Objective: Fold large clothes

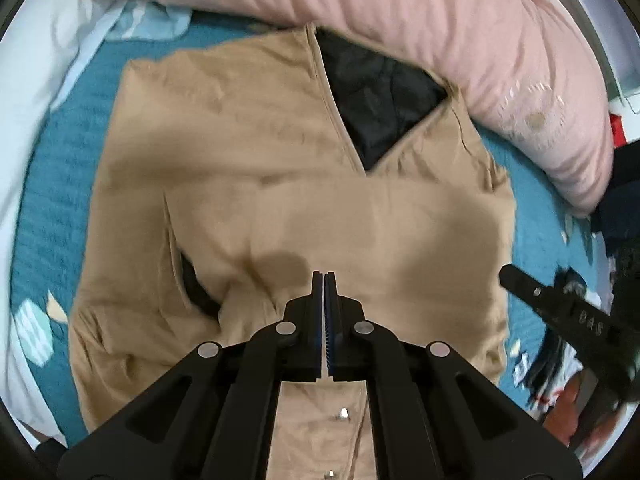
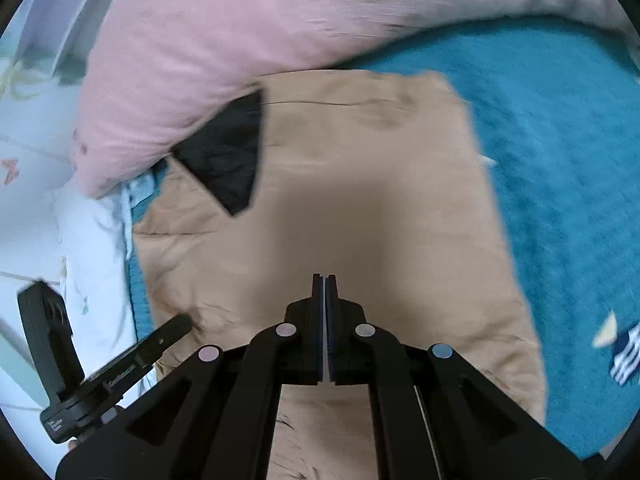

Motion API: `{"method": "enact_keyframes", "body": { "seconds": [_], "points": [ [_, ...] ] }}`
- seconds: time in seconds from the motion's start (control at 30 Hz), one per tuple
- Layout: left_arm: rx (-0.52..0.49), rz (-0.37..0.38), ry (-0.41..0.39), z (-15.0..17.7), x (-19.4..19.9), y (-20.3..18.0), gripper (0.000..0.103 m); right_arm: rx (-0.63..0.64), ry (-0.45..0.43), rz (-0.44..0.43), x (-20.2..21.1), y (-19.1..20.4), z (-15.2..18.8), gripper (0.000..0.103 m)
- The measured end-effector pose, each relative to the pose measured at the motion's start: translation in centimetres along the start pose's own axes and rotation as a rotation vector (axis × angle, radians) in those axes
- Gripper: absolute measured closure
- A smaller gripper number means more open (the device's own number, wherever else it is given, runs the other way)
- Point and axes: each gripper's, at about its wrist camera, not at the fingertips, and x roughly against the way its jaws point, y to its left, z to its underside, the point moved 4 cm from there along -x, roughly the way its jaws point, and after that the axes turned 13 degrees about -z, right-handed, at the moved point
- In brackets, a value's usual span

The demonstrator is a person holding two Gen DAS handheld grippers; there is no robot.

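A tan coat (image 1: 248,184) with a black lining (image 1: 380,92) lies spread on a teal blanket (image 1: 52,184). It shows in the right wrist view too (image 2: 360,200), with the lining (image 2: 228,156) at its left. My left gripper (image 1: 324,276) is shut and empty, held above the coat's middle. My right gripper (image 2: 324,278) is shut and empty above the coat. The right gripper's finger shows at the coat's right edge in the left wrist view (image 1: 520,280). The left gripper's finger touches the coat's left edge in the right wrist view (image 2: 172,330).
A pink quilt (image 1: 440,12) is bunched along the far side of the coat, also in the right wrist view (image 2: 224,40). White bedding (image 1: 36,64) lies at the left. Dark clothes (image 1: 616,216) are piled at the right.
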Motion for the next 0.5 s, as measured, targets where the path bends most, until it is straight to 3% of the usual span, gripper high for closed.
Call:
{"method": "enact_keyframes", "body": {
  "seconds": [0.13,0.3,0.5],
  "points": [
    [0.014,-0.039,0.021,-1.8,-1.8,0.2,0.100,0.046,0.046,-0.031,-3.8,2.6,0.2,0.101],
    [-0.013,-0.169,0.038,-0.8,-5.2,1.5,0.100,0.080,0.087,0.010,-7.3,2.0,0.2,0.102],
    [-0.011,-0.136,0.024,-0.8,-5.0,2.4,0.100,0.041,0.018,0.134,-5.1,-2.4,-2.0,0.102]
  ]
}}
